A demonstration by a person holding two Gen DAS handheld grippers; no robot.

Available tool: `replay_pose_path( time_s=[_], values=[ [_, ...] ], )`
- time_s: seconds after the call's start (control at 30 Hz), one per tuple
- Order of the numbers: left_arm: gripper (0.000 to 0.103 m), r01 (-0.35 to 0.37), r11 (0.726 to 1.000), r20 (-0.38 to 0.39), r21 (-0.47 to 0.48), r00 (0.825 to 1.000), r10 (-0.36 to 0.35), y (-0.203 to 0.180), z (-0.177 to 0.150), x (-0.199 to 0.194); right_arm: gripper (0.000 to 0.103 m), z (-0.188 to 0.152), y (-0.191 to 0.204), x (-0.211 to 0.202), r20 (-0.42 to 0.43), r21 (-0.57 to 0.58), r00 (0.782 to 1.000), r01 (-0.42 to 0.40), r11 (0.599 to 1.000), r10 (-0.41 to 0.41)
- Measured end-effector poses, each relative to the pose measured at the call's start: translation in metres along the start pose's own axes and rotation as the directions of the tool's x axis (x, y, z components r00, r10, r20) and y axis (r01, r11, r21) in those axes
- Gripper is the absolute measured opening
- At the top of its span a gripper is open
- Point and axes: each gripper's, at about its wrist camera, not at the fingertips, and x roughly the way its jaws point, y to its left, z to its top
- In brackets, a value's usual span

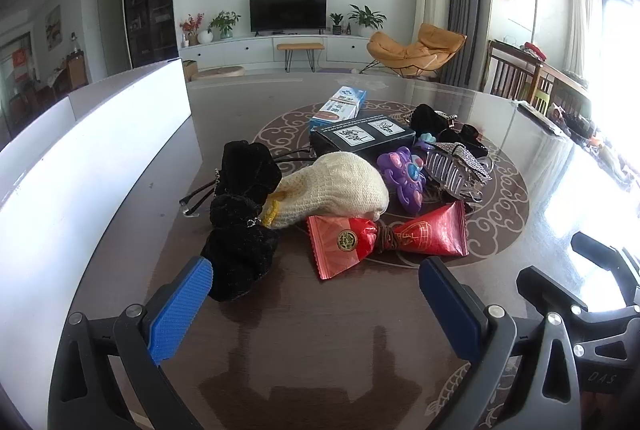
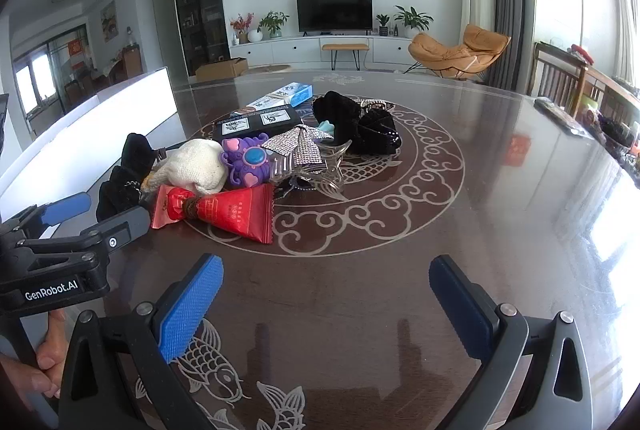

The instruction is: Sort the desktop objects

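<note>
A heap of small objects lies on the dark patterned table (image 2: 500, 214). It holds two red snack packets (image 1: 384, 236) (image 2: 228, 212) tied with a brown band, a cream knitted glove (image 1: 336, 190), a black velvet bow (image 1: 244, 218), a purple toy (image 1: 402, 178), a rhinestone hair claw (image 1: 456, 170), a black box (image 1: 360, 138) and a toothpaste carton (image 1: 340, 106). My left gripper (image 1: 316, 268) stands open just short of the red packets, nothing between its pads. My right gripper (image 2: 326, 264) is open over bare table, to the right of the heap.
A long white container (image 1: 100, 150) (image 2: 120, 110) runs along the table's left side. Glasses (image 1: 196, 198) poke out beside the velvet bow. More black hair pieces (image 2: 360, 126) lie behind the claw. A hand (image 2: 44, 370) holds the left gripper's handle. Chairs (image 2: 560, 78) stand at the far right.
</note>
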Motion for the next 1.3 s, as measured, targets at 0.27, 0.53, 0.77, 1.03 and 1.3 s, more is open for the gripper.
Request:
replay_pose_path(
  time_s=[0.27, 0.53, 0.77, 1.03, 1.3],
  values=[
    [0.103, -0.009, 1.0, 0.009, 0.008, 1.0, 0.009, -0.0033, 0.0, -0.0012, 0.103, -0.0011, -0.0025, -0.0007, 0.007, 0.013, 1.0, 0.003, 1.0, -0.003],
    [0.103, -0.004, 1.0, 0.004, -0.013, 1.0, 0.004, -0.0001, -0.002, -0.0014, 0.103, -0.0016, -0.0028, -0.0003, 0.006, 0.011, 1.0, 0.009, 1.0, -0.009],
    [0.103, -0.006, 1.0, 0.002, -0.012, 1.0, 0.006, 0.0004, -0.0024, -0.001, 0.103, -0.0016, -0.0027, 0.0007, 0.003, 0.009, 1.0, 0.01, 1.0, -0.01],
    [0.103, -0.007, 1.0, 0.0, -0.018, 1.0, 0.007, 0.0018, -0.0025, -0.0006, 0.103, -0.002, -0.0016, 0.0024, -0.003, 0.005, 1.0, 0.013, 1.0, -0.013],
    [0.103, -0.007, 1.0, -0.001, -0.017, 1.0, 0.007, 0.002, -0.0022, -0.0001, 0.103, -0.0017, -0.0004, 0.0048, -0.011, 0.002, 1.0, 0.015, 1.0, -0.015]
  ],
)
